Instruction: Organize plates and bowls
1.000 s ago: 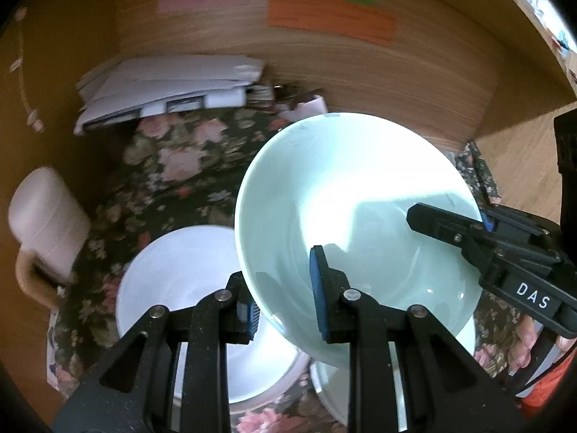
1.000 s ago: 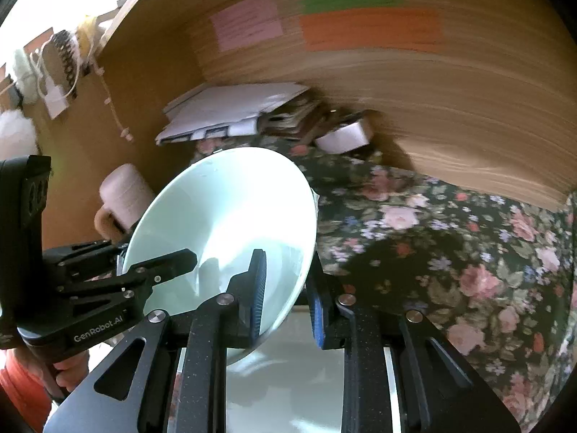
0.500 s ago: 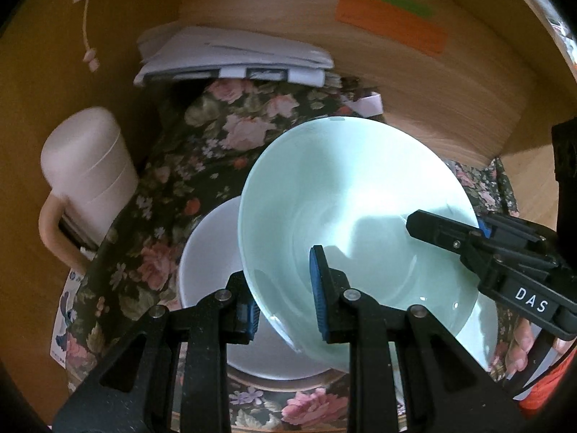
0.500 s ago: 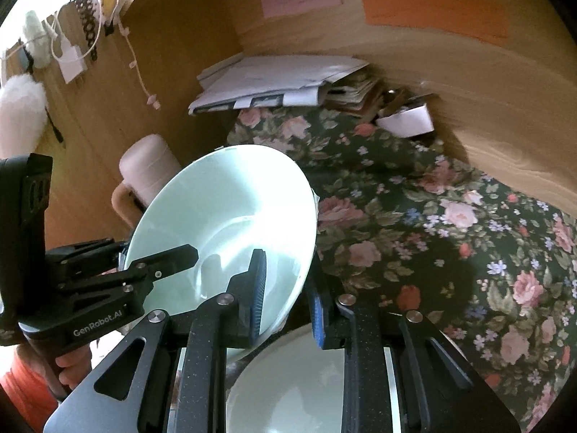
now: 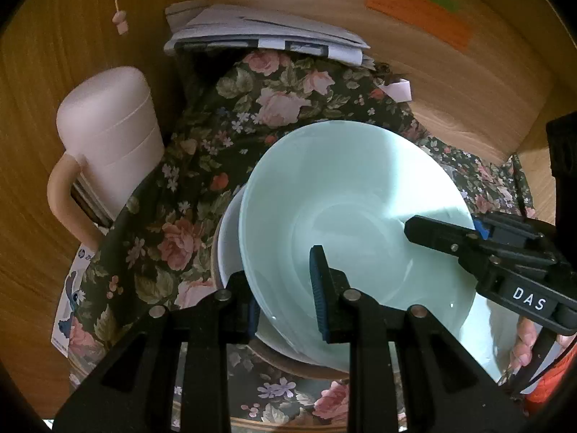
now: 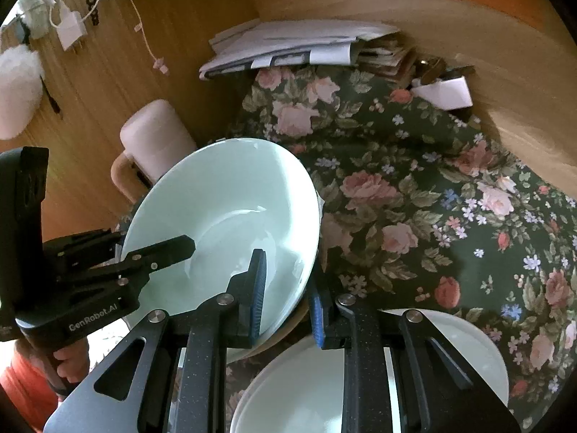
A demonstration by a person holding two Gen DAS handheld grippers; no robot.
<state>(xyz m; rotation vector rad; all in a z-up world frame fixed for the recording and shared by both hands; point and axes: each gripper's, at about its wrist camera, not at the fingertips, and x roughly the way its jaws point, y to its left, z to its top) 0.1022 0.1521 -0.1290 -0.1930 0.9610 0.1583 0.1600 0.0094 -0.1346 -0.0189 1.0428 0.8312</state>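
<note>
**Two-gripper carry: pale green bowl above the white bowl**

The pale green bowl (image 5: 346,223) is held by both grippers at once. The left gripper (image 5: 285,288) is clamped across the near rim, one blue-padded finger inside the bowl and the other outside the wall. The right gripper (image 6: 288,285) is closed on the opposite rim in the same way, as its own camera shows. Gripping two opposite points of the rim presumably shares the load and prevents the smooth glazed wall from pivoting between one pair of pads.

The bowl is tilted, its opening turned toward the left wrist camera, and sits directly over a white bowl (image 5: 229,249), of which only the left edge is visible. Whether the two bowls touch cannot be determined. The likely step in hand is nesting the green bowl into the white one.

A white plate (image 6: 450,346) lies on the floral tablecloth (image 6: 414,198) just beside the right gripper, below its fingers. A pink lidded mug (image 5: 108,144) stands near the wooden side wall, apart from the bowls, and a stack of papers (image 5: 267,32) lies against the back wall.

Caution: level the bowl before releasing; a tilted release may let it slide off the lower rim.
</note>
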